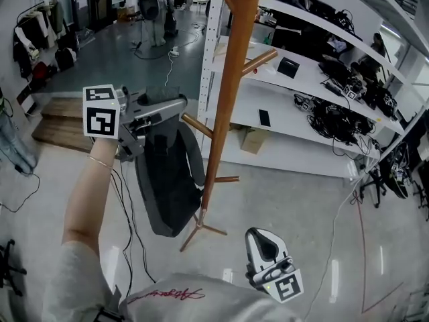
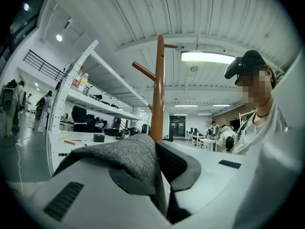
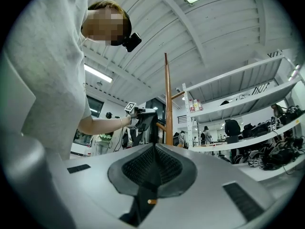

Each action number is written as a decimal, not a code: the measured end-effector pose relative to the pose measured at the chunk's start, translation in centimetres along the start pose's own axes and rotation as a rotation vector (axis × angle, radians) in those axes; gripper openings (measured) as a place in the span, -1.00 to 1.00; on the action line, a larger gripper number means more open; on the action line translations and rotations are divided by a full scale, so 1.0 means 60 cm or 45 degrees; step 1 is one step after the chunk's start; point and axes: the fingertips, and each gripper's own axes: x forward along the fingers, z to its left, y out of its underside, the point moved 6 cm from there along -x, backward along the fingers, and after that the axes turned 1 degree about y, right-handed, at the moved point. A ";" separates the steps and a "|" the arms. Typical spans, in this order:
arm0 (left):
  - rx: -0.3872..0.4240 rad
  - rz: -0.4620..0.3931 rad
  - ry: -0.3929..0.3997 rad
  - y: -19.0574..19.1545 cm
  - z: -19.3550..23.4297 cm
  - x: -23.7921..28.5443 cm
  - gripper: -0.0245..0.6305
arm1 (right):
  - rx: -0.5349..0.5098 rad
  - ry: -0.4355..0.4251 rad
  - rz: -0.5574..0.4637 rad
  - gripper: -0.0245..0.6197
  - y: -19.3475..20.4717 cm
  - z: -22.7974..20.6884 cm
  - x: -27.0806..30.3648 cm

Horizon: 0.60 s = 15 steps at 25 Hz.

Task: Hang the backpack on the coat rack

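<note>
Currently gripping the dark grey fabric backpack by a fold of grey woven cloth at its top, with the left claw clamped tight on that cloth and nothing else between the pads. Hanging clear of the floor, long axis straight down, just left of the tall round orange-brown wooden coat rack in the head view, with the lower edge close above the rack's splayed wooden feet.

Nearest to the short upward-slanting wooden peg, which points out toward the bag's upper part, just beside and slightly below the clamped fold. Judged next: raising the top fold a little and carrying it across toward the pole, so as to drop a loop over that peg tip. No open loop discernible beside the pads. Higher wooden peg on the far side of the pole, a longer reach.

Left hand by far the nearer. Right claw low down near the body, well apart from bag and rack, closed on nothing.

Open pale glossy floor on the near side and to the left. White metal shelving loaded with black gear close behind the pole, so little room for a swing past it.
</note>
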 end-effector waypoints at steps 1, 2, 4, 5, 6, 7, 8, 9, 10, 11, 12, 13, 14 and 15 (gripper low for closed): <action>0.003 0.006 0.031 -0.006 -0.003 0.004 -0.81 | 0.002 0.000 0.003 -0.85 0.001 0.000 0.001; 0.007 0.018 0.063 -0.011 -0.007 0.008 -0.81 | 0.005 -0.001 0.005 -0.85 0.003 0.000 0.002; 0.017 0.052 0.120 -0.015 -0.017 0.018 -0.81 | 0.018 -0.003 0.000 -0.85 0.006 0.001 0.003; 0.018 0.068 0.143 -0.015 -0.021 0.024 -0.81 | 0.027 -0.005 -0.004 -0.85 0.007 0.001 0.004; 0.016 0.083 0.162 -0.014 -0.023 0.029 -0.81 | 0.033 -0.007 -0.009 -0.85 0.007 0.001 0.004; 0.011 0.095 0.179 -0.012 -0.024 0.035 -0.81 | 0.038 -0.009 -0.012 -0.85 0.007 0.001 0.004; 0.006 0.109 0.194 -0.009 -0.025 0.040 -0.81 | 0.040 -0.010 -0.014 -0.85 0.007 0.001 0.004; 0.002 0.124 0.207 -0.005 -0.026 0.045 -0.81 | 0.040 -0.011 -0.014 -0.85 0.008 0.001 0.004; -0.004 0.140 0.215 -0.001 -0.025 0.050 -0.81 | 0.040 -0.012 -0.013 -0.85 0.010 0.000 0.003; -0.017 0.151 0.217 0.004 -0.022 0.053 -0.81 | 0.040 -0.013 -0.012 -0.85 0.011 0.000 0.003; -0.038 0.155 0.213 0.007 -0.016 0.054 -0.81 | 0.041 -0.012 -0.012 -0.85 0.011 0.000 0.003; -0.067 0.151 0.210 0.011 -0.009 0.052 -0.81 | 0.043 -0.012 -0.011 -0.85 0.012 0.001 0.002; -0.095 0.145 0.214 0.013 -0.004 0.050 -0.81 | 0.045 -0.011 -0.010 -0.85 0.012 0.002 0.001; -0.111 0.147 0.226 0.017 -0.004 0.048 -0.81 | 0.048 -0.008 -0.005 -0.85 0.014 0.003 -0.001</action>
